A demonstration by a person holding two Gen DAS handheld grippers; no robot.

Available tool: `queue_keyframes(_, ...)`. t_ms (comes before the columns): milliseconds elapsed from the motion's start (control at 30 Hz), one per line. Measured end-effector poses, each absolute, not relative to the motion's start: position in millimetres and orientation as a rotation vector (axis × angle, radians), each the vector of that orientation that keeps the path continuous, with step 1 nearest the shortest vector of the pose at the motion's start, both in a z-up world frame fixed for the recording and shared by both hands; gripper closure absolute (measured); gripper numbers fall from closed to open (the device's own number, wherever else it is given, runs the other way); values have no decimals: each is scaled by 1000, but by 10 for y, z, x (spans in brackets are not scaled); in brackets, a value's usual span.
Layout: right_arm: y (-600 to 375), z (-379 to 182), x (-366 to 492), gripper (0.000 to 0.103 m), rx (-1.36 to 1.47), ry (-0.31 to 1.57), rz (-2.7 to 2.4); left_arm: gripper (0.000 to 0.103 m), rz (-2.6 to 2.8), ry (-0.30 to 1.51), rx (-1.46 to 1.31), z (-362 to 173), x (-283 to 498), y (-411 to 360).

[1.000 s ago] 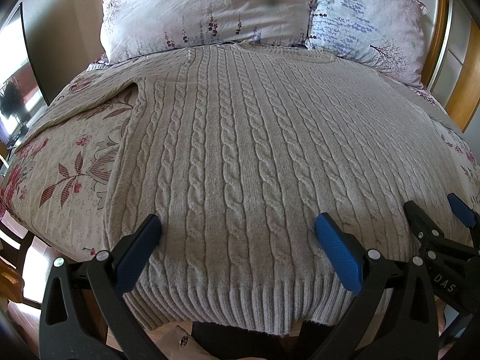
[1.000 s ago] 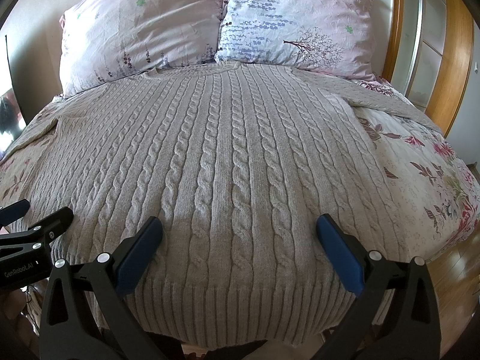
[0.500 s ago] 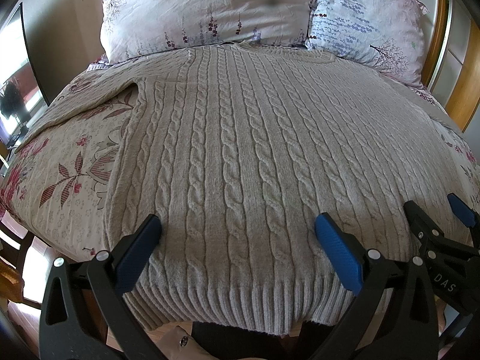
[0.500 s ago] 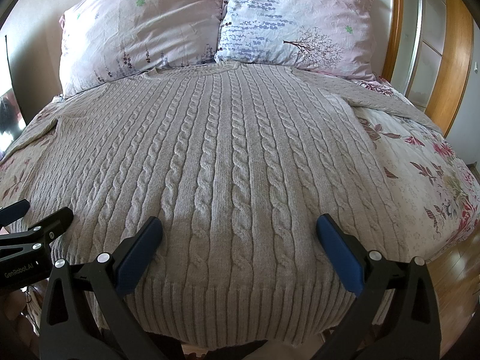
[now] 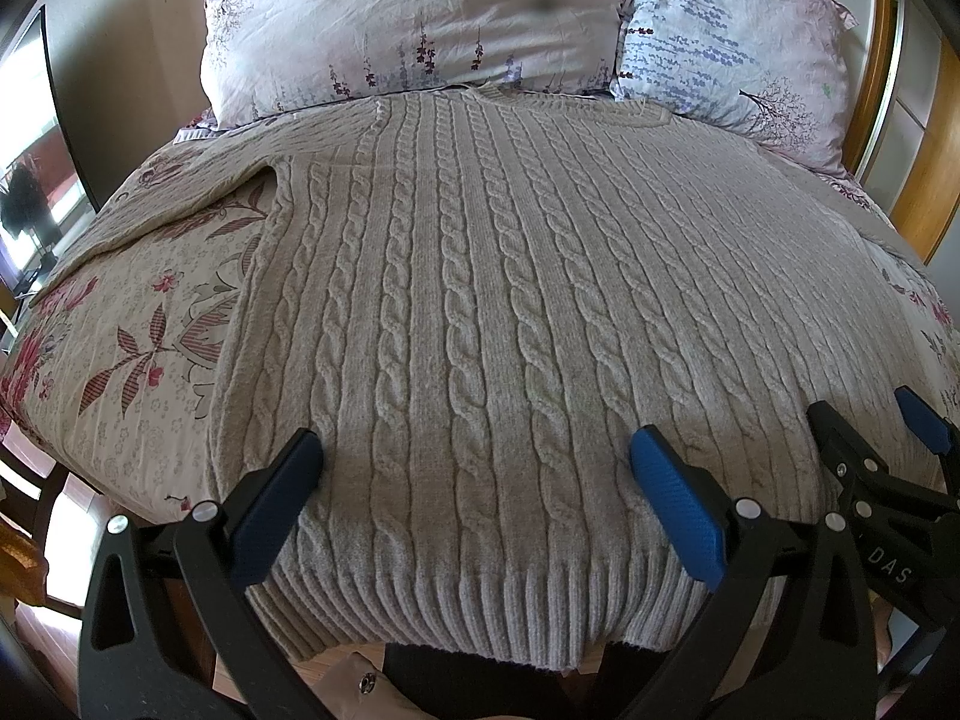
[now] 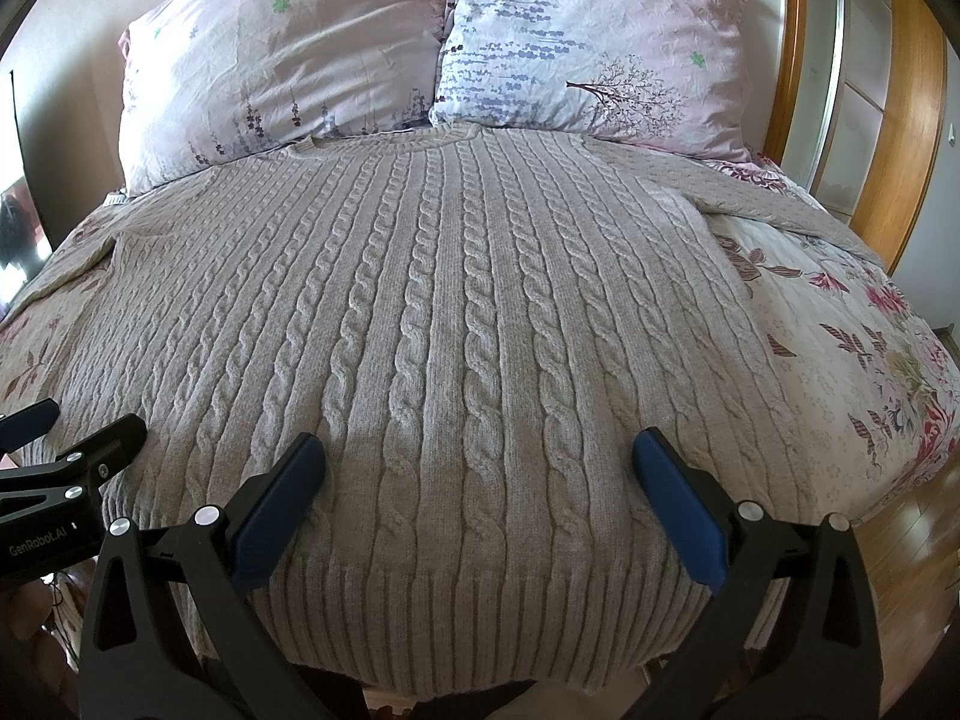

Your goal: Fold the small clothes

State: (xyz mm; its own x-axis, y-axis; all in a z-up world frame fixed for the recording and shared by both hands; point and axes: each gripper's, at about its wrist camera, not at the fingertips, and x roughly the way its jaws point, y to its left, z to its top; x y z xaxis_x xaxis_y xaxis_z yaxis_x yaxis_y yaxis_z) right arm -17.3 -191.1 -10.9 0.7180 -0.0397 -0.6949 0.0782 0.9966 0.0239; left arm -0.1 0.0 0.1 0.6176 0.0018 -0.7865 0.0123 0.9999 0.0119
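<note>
Broadly, most of both views is taken up by a bed [image 5: 138,372] covered with a floral quilt in cream, pink and dark red. A wooden headboard frame [image 6: 912,138] is seen at the right edge of the right wrist view, and a strip of wooden floor [image 6: 906,546] below the bed's right side. Two pillows are propped at the head of the bed: a pale pink pillow [image 5: 408,18] on the left and a blue-and-pink pillow [image 5: 726,42] printed with a small tree on the right, the two touching at their inner edges.

A grey cable-knit sweater [image 5: 480,312] is laid flat on the quilt, neckline towards the pillows and just beneath them, ribbed hem [image 6: 480,618] hanging over the near edge of the bed. Its sleeves are spread outwards, one sleeve [image 5: 180,198] running to the left side of the bed and the other sleeve [image 6: 774,204] to the right.

The left tongs [image 5: 474,498] are held wide open above the hem on the sweater's left half, nothing being gripped between the blue pads [image 5: 672,504]. The right tongs [image 6: 480,498] are likewise spread wide and empty over the hem on the right half. Whether the fingertips are touching the knit cannot be told. Each pair of tongs is glimpsed at the edge of the other's view.
</note>
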Motion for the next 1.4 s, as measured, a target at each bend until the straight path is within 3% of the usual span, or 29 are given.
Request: queue_keyframes(1400, -1976, -129, -86, 1, -4, 742, 75, 2, -29, 963, 38, 31, 155, -12)
